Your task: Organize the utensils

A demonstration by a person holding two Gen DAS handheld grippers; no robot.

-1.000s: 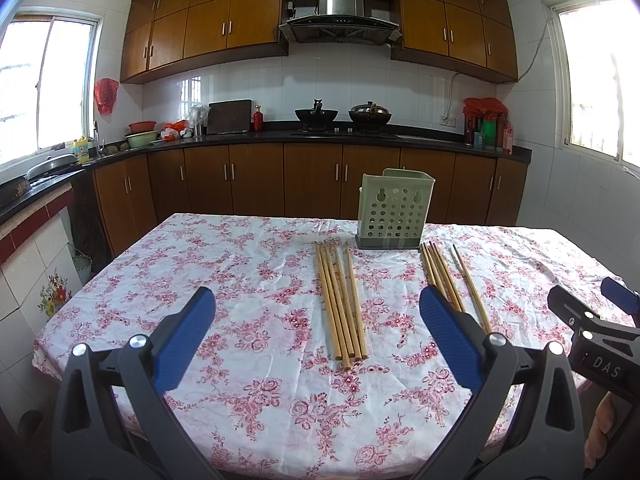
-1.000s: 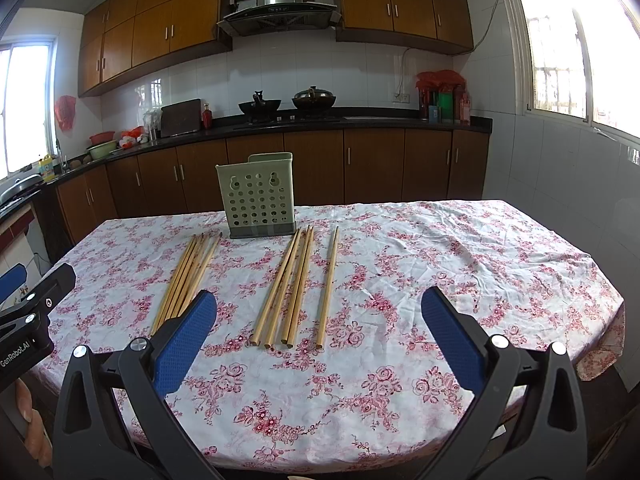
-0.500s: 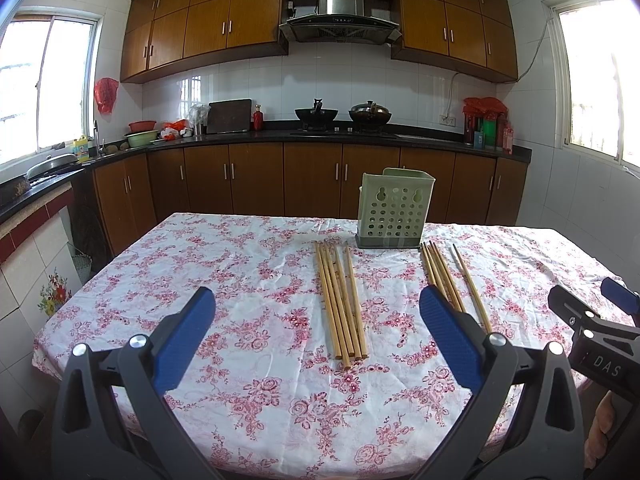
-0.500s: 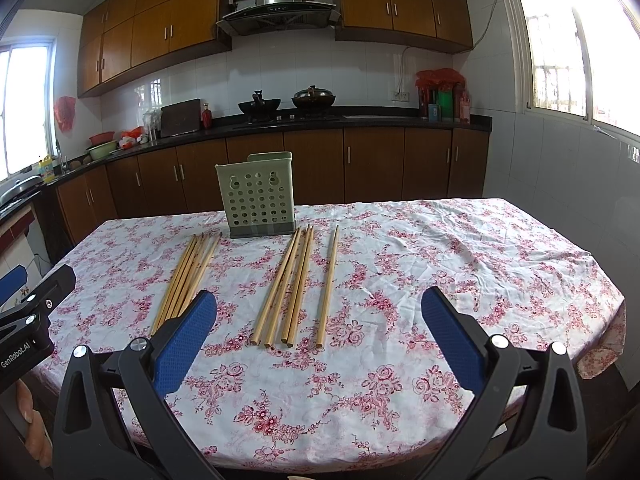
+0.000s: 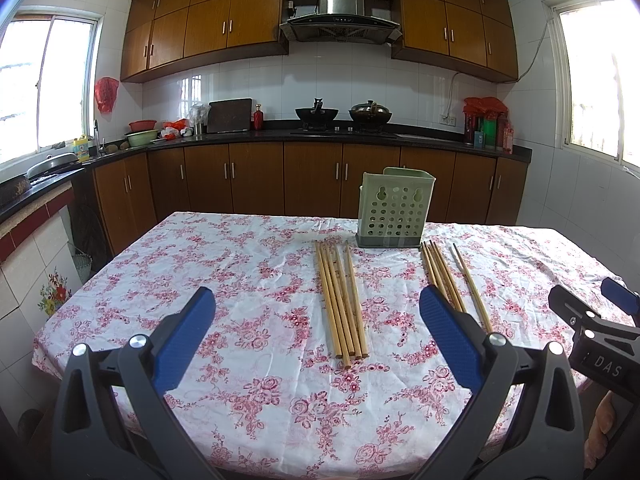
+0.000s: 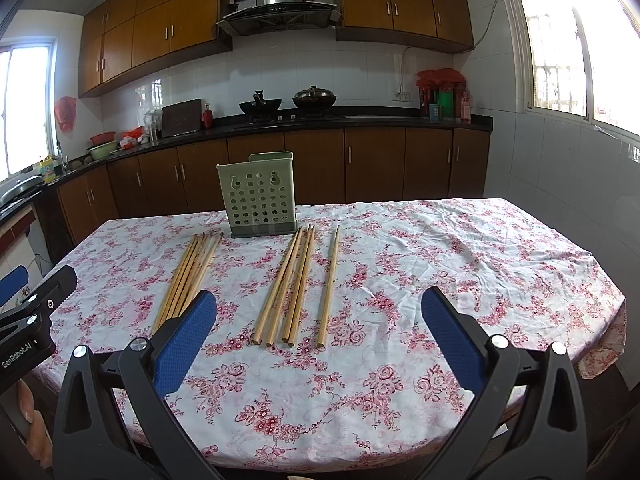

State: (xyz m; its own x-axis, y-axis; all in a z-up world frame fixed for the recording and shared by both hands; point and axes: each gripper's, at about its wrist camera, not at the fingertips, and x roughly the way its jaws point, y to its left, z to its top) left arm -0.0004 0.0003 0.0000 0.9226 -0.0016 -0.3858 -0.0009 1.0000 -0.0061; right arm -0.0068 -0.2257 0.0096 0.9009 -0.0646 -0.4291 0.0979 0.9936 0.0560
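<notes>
Nothing has moved since the earlier frames: your left gripper (image 5: 316,328) and right gripper (image 6: 318,330) hover above the near edge of the table (image 5: 240,264), jaws spread wide, holding nothing. The chopsticks (image 5: 340,300) lie in two bundles and a single stick before the green utensil holder (image 5: 394,208)

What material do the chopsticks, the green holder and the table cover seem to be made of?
Chopsticks: probably bamboo or wood, pale tan and matte.
Green holder: likely moulded plastic, smooth, with punched round holes.
Table cover: thin cloth by its wrinkles, printed with red flowers.
</notes>
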